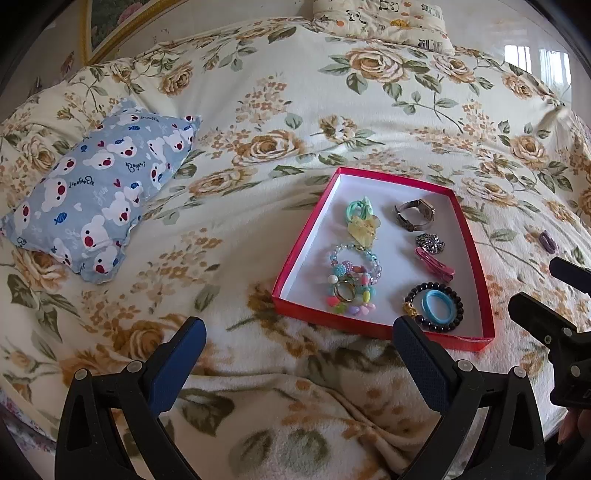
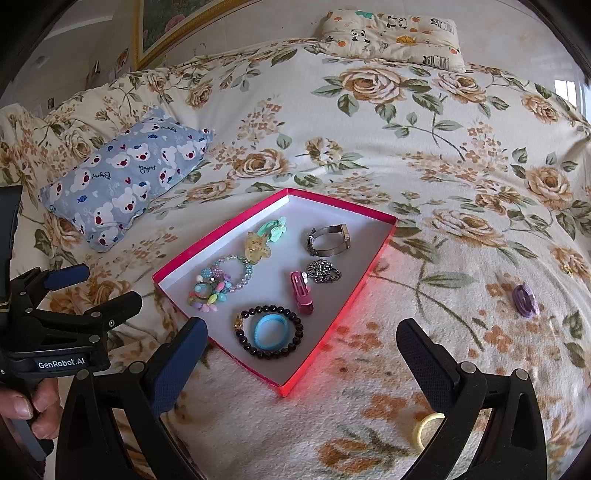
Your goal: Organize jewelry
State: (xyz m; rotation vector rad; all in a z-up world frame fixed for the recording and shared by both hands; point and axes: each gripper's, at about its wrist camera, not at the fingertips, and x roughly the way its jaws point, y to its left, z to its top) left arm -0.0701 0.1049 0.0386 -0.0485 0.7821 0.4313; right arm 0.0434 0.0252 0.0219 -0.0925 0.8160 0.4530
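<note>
Floral bed (image 1: 280, 110), framed picture (image 2: 162, 26) behind

Home bedroom, floral bed (image 1: 332, 110), pillow (image 1: 99, 192)

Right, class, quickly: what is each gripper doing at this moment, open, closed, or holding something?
Left gripper: open, holding nothing, above the blanket beside the red box.
Right gripper: open, holding nothing.

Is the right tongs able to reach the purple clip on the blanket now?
Probably yes. The right tongs are open and empty, and the purple clip lies alone on the blanket, outside the red box, with nothing between.
</note>
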